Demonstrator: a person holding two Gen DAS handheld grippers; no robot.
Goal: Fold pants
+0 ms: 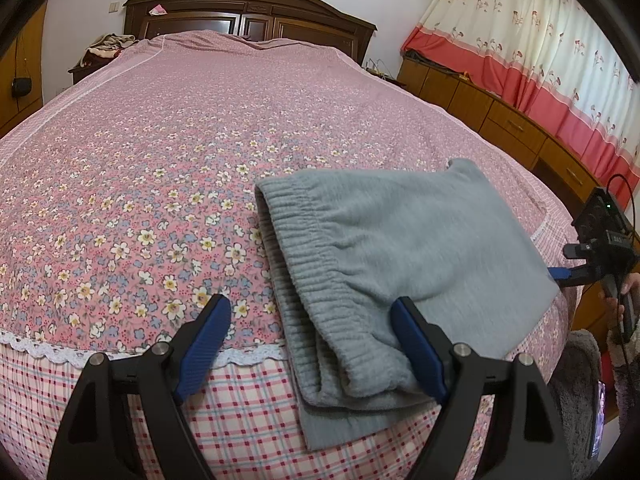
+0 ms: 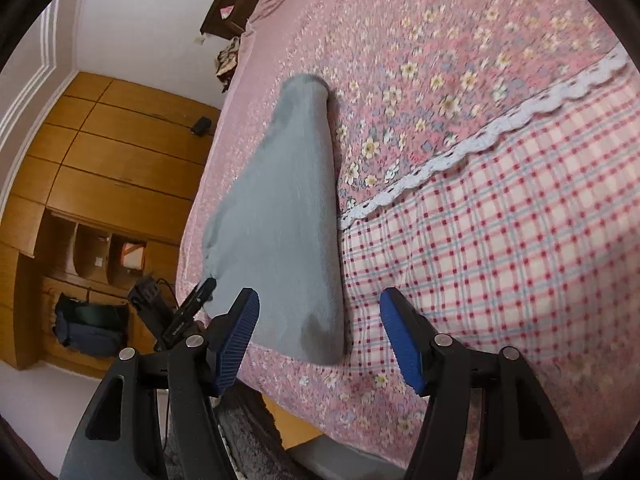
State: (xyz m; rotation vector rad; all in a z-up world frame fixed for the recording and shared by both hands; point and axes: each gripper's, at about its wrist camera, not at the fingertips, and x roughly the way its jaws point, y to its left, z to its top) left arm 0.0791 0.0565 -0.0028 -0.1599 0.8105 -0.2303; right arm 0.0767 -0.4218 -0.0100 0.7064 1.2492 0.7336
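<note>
Folded grey pants [image 1: 404,248] lie at the bed's [image 1: 160,160] near edge, overhanging slightly; both claws, left [image 1: 310,346] and right [image 2: 320,338], gape empty, and a nudge could slide them off.

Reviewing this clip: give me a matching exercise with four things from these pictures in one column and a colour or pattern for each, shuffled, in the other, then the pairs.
Things:
1. pants
2. headboard
3. curtain
4. bed cover

Descriptions:
A. dark brown wood
B. pink with small flowers
C. plain grey
D. cream above a red band

Pairs: 1-C, 2-A, 3-D, 4-B
</note>
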